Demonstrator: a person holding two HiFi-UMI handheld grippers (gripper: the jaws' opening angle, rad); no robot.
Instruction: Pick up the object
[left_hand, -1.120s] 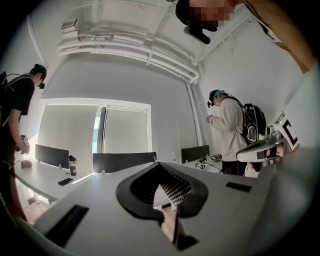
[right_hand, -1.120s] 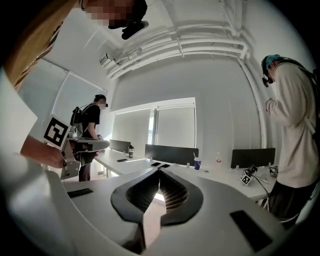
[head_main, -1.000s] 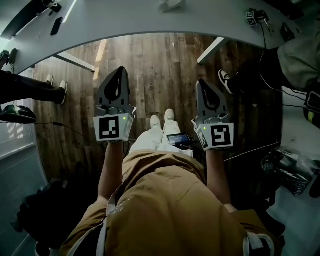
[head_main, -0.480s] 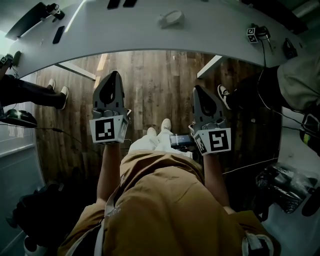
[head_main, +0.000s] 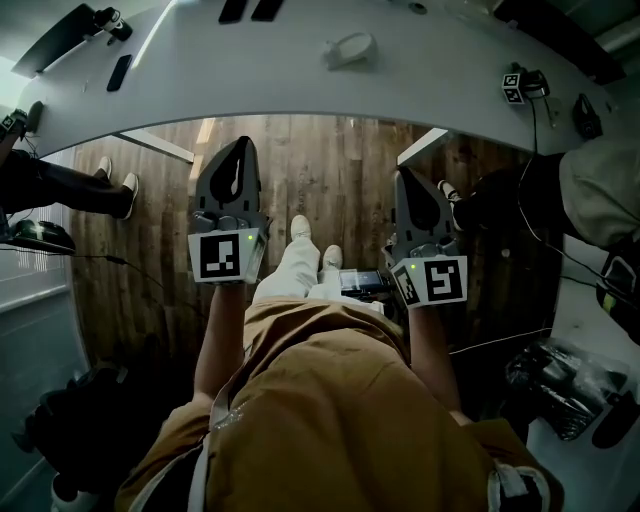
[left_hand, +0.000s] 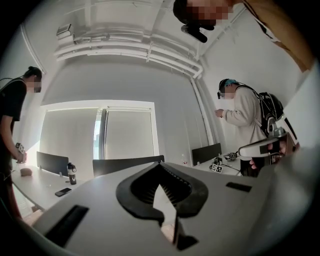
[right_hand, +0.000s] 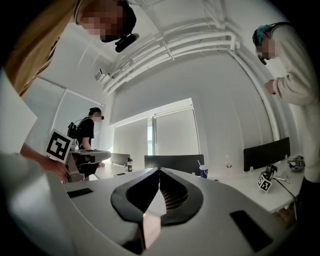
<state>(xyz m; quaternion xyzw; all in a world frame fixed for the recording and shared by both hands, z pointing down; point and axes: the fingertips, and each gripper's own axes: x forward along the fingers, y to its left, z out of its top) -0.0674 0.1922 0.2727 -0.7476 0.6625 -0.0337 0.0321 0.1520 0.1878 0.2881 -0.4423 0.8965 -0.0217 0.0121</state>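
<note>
Table (head_main: 300, 85) ahead bears white object (head_main: 350, 48), phone (head_main: 118, 72), marker cube (head_main: 513, 85).

Both forearms are out in front of the torso, roughly parallel and well apart: left forearm (head_main: 220, 340), right forearm (head_main: 432, 350), both bare. Each hand sits behind its gripper's marker cube, left cube (head_main: 226, 256), right cube (head_main: 432, 280); a green LED is lit on each. The left gripper (head_main: 240, 146) and right gripper (head_main: 406, 176) both point forward, away from the body, about level, with the left tip slightly further ahead in the head view. Left gripper (left_hand: 160, 168): jaws closed, tips meeting, nothing between the pads. Right gripper (right_hand: 159, 172): same, jaws together and empty. No visible roll on either wrist.
</note>
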